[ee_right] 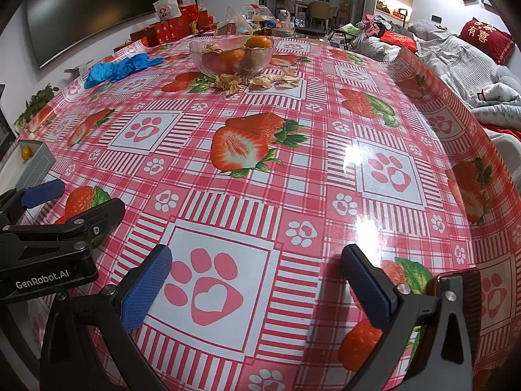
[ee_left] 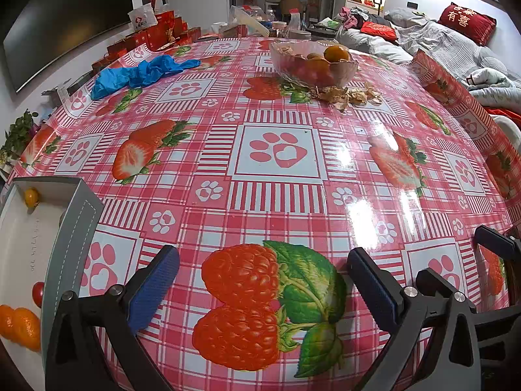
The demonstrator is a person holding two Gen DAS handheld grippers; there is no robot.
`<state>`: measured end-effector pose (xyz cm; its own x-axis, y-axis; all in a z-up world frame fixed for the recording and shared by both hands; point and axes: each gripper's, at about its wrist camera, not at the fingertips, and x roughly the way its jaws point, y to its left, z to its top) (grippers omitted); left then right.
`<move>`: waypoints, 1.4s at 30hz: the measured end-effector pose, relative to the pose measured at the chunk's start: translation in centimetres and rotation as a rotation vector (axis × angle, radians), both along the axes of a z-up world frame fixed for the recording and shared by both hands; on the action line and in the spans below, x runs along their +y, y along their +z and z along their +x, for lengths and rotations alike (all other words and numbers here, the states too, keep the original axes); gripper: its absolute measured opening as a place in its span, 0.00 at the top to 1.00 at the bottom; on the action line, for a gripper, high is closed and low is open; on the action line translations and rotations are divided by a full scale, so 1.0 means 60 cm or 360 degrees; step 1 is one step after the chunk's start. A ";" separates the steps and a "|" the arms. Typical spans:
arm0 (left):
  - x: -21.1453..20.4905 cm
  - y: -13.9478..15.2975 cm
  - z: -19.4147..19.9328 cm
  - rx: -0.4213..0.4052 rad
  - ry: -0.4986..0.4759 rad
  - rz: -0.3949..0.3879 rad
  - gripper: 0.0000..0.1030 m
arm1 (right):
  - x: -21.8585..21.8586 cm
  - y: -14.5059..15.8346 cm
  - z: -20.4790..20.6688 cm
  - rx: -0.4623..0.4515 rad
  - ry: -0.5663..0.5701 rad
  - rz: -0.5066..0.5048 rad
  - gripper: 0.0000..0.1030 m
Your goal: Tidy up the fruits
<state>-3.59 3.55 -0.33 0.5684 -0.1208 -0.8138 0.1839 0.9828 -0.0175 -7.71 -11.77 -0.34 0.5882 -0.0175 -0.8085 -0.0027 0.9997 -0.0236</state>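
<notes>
Tools, left [ee_left: 263,283] and right [ee_right: 257,280], gape empty; approach bowl [ee_right: 231,57] at twelve o'clock high, clearing its rim, pinching one orange [ee_right: 258,42] gently.

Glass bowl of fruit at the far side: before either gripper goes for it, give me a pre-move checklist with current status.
1. Left gripper open, empty: ok.
2. Right gripper open, empty: ok.
3. Glass bowl upright, oranges on top reachable: ok.
4. Tablecloth path to bowl unobstructed: ok.
5. Dry husks littering the bowl's near side: not ok.
6. Grey tray at left has free space: ok.
</notes>
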 end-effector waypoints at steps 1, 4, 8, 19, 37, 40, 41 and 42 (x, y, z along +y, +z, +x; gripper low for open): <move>-0.001 0.000 -0.001 0.0000 0.0000 0.0000 0.00 | 0.000 0.000 0.000 -0.0001 0.0000 0.0000 0.00; -0.001 0.000 0.000 0.0000 0.0000 0.0000 0.00 | 0.000 0.000 0.000 -0.0001 0.0000 0.0000 0.00; 0.000 0.000 0.000 0.0000 0.0000 0.0000 0.00 | 0.002 0.000 0.000 -0.0002 0.0000 -0.0001 0.00; -0.002 -0.001 0.000 -0.0001 0.0001 0.0002 0.00 | -0.002 0.000 0.001 -0.0002 0.0000 0.0001 0.00; -0.128 0.003 -0.027 0.0003 0.0003 -0.0025 0.00 | -0.068 0.054 -0.219 -0.0016 -0.0144 0.0081 0.00; -0.159 0.002 -0.021 -0.0006 0.0055 0.0022 0.00 | -0.064 0.050 -0.220 -0.0009 -0.0137 0.0058 0.00; -0.161 0.003 -0.022 -0.0007 0.0072 0.0024 0.00 | -0.060 0.045 -0.217 -0.0001 -0.0123 0.0052 0.00; -0.158 0.003 -0.021 0.0000 0.0077 0.0003 0.00 | -0.056 0.041 -0.213 0.0003 -0.0118 0.0046 0.00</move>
